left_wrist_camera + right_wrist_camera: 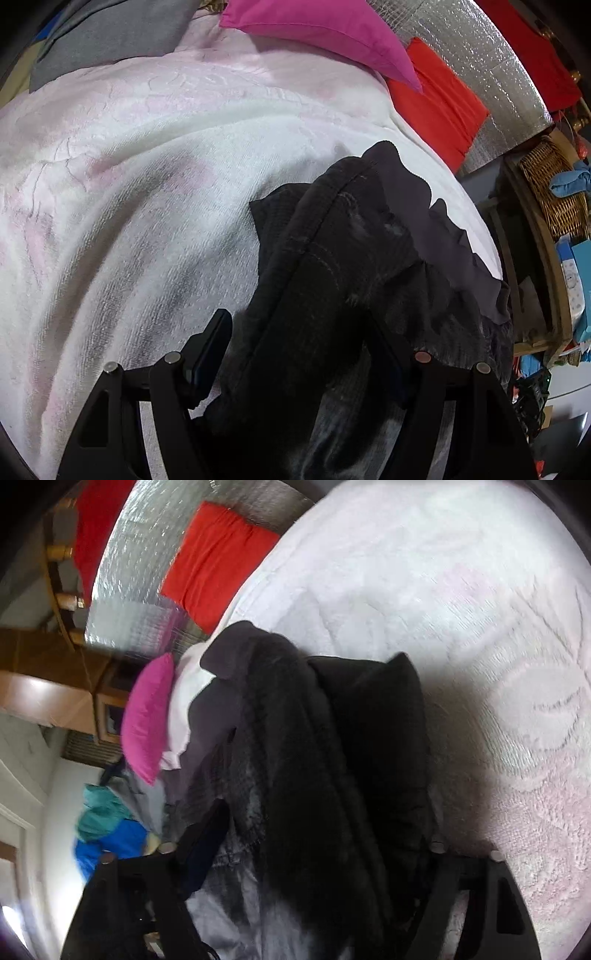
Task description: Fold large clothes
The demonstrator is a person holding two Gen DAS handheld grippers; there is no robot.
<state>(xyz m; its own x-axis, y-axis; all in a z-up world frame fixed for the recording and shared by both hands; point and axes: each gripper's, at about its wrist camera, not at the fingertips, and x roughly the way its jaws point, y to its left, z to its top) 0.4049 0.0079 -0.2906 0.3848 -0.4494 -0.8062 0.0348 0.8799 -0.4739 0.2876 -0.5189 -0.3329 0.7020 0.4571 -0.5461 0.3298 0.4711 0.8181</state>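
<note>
1. Left wrist view: bedroom setting; pale pink-white blanket (155, 177) covers the bed and serves as the folding surface; dark garment (351, 266), black and heavy, lies bunched on the blanket's near right part, its far hem reaching toward the magenta pillow (325, 33); red cushion (439, 103) beyond the garment, at the blanket's far edge; wicker basket (554, 192) off the blanket to the right.
2. Same view: left gripper (303, 354) has a thick fold of the garment between its fingers; one finger stands clear of the cloth, the other is buried, so a true clamp cannot be told; judged a hold for carrying the fold across.
3. Right wrist view: blurred; the blanket (461, 609) fills the right; the garment (325, 757) rises in a ridge over its near part.
4. Same view: right gripper (306, 849) straddles that ridge, cloth heaped over both fingers; grip cannot be told; likely the matching corner, kept level with the other.
</note>
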